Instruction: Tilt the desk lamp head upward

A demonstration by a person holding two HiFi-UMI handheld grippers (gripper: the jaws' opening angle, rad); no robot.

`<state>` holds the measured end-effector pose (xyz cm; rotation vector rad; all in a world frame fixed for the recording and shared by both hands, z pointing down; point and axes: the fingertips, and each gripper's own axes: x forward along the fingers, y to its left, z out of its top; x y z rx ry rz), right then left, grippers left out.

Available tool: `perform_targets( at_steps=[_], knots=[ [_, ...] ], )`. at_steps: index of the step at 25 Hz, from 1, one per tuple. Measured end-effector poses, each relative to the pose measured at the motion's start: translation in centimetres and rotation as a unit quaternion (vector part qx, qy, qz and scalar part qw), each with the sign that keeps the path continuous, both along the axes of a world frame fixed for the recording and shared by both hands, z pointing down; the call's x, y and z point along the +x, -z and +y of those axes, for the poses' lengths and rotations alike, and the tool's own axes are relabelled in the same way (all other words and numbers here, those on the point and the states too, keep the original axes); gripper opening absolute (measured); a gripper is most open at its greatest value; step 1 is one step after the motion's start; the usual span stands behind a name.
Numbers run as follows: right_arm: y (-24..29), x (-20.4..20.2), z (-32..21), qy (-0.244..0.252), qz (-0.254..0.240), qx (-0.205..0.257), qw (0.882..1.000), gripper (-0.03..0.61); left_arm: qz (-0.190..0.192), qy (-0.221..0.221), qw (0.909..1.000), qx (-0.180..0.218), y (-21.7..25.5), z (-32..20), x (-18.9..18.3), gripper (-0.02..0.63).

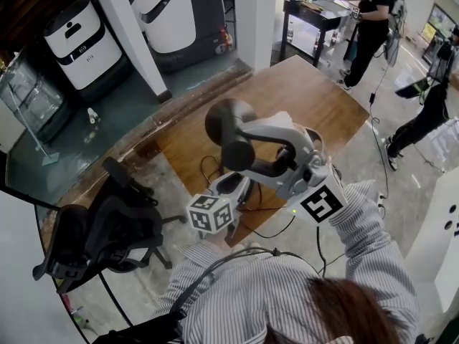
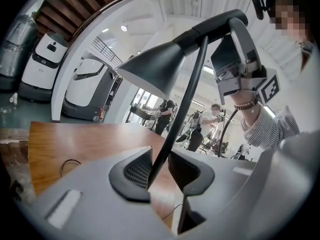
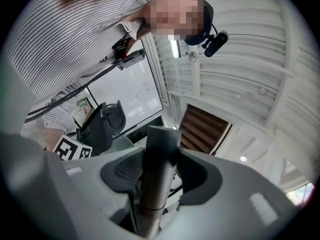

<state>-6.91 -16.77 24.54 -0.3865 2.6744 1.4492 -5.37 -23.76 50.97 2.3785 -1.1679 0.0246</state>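
Lamp head [image 2: 150,66] hangs over table [image 2: 75,139], shade facing down. My right claw [image 3: 159,176] clamps its neck [image 3: 159,149] at rear end; my left claw [image 2: 159,169] pinches thin stem [image 2: 185,99] below. Upward tilt looks like right's job.

Striped white shirt [image 1: 287,292] with long sleeves [image 1: 376,235], a beaded bracelet [image 2: 245,105], a black cable [image 1: 215,265] down the back. Left gripper [image 2: 159,166] and right gripper [image 3: 157,171] are pale grey, each bearing a black-and-white marker cube [image 1: 211,213].
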Motion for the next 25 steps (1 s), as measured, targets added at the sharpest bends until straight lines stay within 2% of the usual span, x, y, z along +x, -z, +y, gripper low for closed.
perform_targets(
  at_steps=[4,9,12,17,25],
  knots=[
    [-0.1,0.1,0.2,-0.009,-0.015,0.008,1.0,0.199,-0.001,-0.003,1.0,0.0,0.0,0.0,0.1,0.103],
    [-1.1,-0.1,0.7,-0.032,-0.007,0.053,0.998,0.198,0.002,0.002,1.0,-0.003,-0.1,-0.1,-0.1,0.103],
    [-1.9,0.3,0.5,-0.058,-0.001,0.064,0.996,0.197,0.004,-0.001,1.0,-0.005,0.0,0.0,-0.1,0.103],
    [-1.8,0.3,1.3,-0.059,-0.027,0.088,0.994,0.198,0.001,-0.006,0.9999,-0.008,0.0,0.0,0.2,0.103],
    [-2.9,0.5,1.3,-0.091,-0.022,0.135,0.986,0.198,0.007,-0.016,0.9998,-0.01,0.0,-0.2,0.3,0.103]
  ],
)
